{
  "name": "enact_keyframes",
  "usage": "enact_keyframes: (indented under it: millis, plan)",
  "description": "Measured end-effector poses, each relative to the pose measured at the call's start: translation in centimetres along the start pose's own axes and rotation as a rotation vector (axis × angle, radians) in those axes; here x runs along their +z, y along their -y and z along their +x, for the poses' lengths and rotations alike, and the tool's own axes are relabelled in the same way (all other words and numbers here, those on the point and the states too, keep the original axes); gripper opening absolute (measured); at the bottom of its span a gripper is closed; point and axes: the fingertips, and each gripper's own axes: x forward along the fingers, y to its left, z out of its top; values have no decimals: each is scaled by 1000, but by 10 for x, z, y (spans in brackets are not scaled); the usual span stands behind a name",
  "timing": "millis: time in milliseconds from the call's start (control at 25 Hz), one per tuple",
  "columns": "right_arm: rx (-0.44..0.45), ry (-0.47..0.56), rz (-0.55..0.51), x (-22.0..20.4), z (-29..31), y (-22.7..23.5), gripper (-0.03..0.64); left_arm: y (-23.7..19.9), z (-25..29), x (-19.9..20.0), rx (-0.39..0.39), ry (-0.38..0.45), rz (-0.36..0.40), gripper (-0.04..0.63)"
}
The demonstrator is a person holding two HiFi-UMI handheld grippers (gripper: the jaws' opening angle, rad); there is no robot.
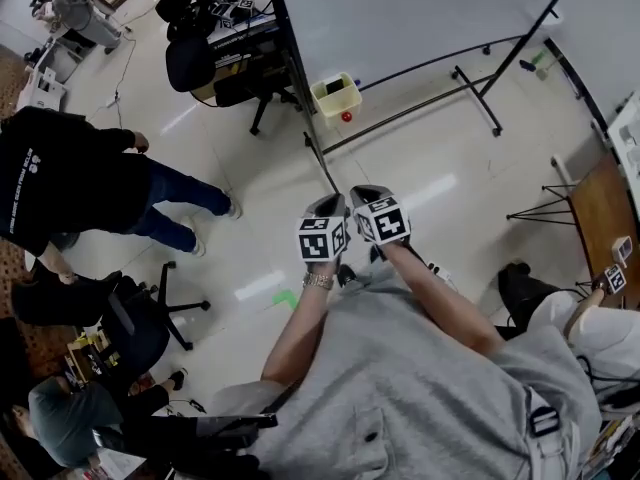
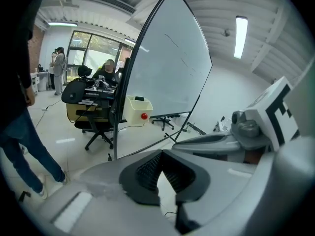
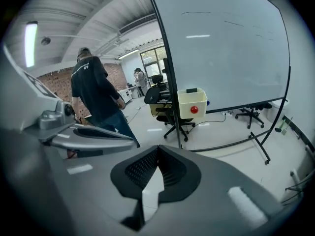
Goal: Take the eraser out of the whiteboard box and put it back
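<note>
Head view and both gripper views. The left gripper [image 2: 161, 153] and right gripper [image 3: 157, 149] are held side by side in front of the person's chest, nearly touching each other and well apart from the whiteboard [image 1: 420, 8]. In the left gripper view the two ribbed black pads [image 2: 147, 168] meet at their far tips, leaving only a slim wedge of floor visible behind the contact line; nothing lies between them. The right gripper view shows the same: pads [image 3: 140, 168] closed tip to tip, gripping nothing and touching nothing. The whiteboard box [image 1: 336, 98], pale yellow with a red knob [image 3: 194, 109] on its front, hangs at the board's near edge, at 12 o'clock from the grippers in the head view, 11 o'clock from the left jaws and 1 o'clock from the right jaws. The eraser [image 3: 191, 90] shows as a dark block above the box rim, inside the box. A person [image 1: 70, 183] in a black shirt stands at 9 o'clock.
</note>
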Motion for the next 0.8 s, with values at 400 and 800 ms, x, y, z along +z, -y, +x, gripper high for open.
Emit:
enact_keyframes:
  millis: [400, 800]
  plan:
    - [42, -10, 13, 14, -2, 15, 3, 6, 14, 19, 71, 26, -25, 3]
    - [73, -26, 26, 19, -1, 24, 3, 10, 15, 34, 85, 47, -9, 3]
